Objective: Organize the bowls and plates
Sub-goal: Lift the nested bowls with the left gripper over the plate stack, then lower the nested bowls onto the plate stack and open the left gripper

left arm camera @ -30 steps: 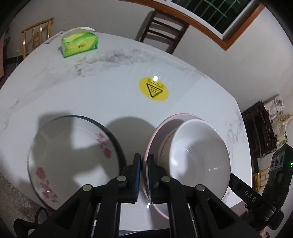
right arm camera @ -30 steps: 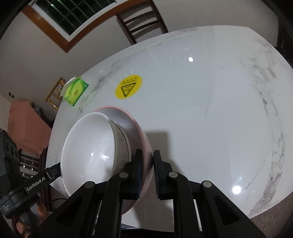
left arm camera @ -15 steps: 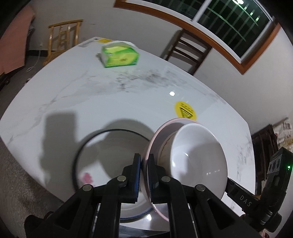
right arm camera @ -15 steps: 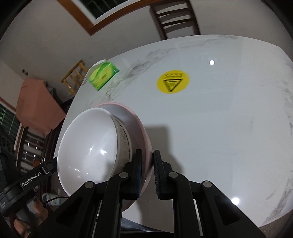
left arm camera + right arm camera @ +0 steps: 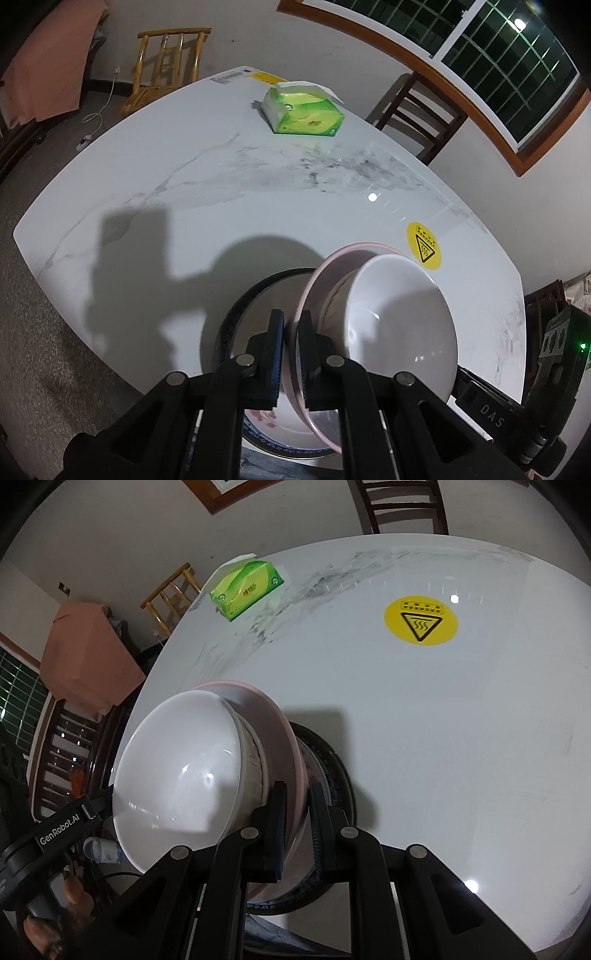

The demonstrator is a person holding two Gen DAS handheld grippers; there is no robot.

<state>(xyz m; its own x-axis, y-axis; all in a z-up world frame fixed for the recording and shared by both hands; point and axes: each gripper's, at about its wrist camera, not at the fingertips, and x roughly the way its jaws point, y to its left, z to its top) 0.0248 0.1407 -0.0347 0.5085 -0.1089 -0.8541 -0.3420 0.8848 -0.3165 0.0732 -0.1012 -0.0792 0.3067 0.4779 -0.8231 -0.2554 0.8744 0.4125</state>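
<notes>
A pink plate [image 5: 322, 271] with a white bowl [image 5: 399, 325] sitting in it is held up over the table by both grippers. My left gripper [image 5: 291, 318] is shut on the plate's near rim. On the opposite rim my right gripper [image 5: 297, 787] is shut on the same pink plate [image 5: 275, 716], beside the white bowl [image 5: 177, 768]. Directly beneath lies a dark-rimmed plate with pink flowers [image 5: 240, 314], flat on the table and mostly covered by the held stack. The dark-rimmed plate [image 5: 334, 771] peeks out to the right in the right wrist view.
The white marble table [image 5: 177, 177] carries a green tissue pack [image 5: 306, 114] at its far side and a yellow warning sticker [image 5: 424, 246]. A light wooden chair [image 5: 166, 62] and a dark chair [image 5: 421, 114] stand behind it. The table edge runs close below the plates.
Both grippers have carried the pink plate and bowl sideways across the table. The flowered plate, earlier beside the stack on the left, now lies under it.
</notes>
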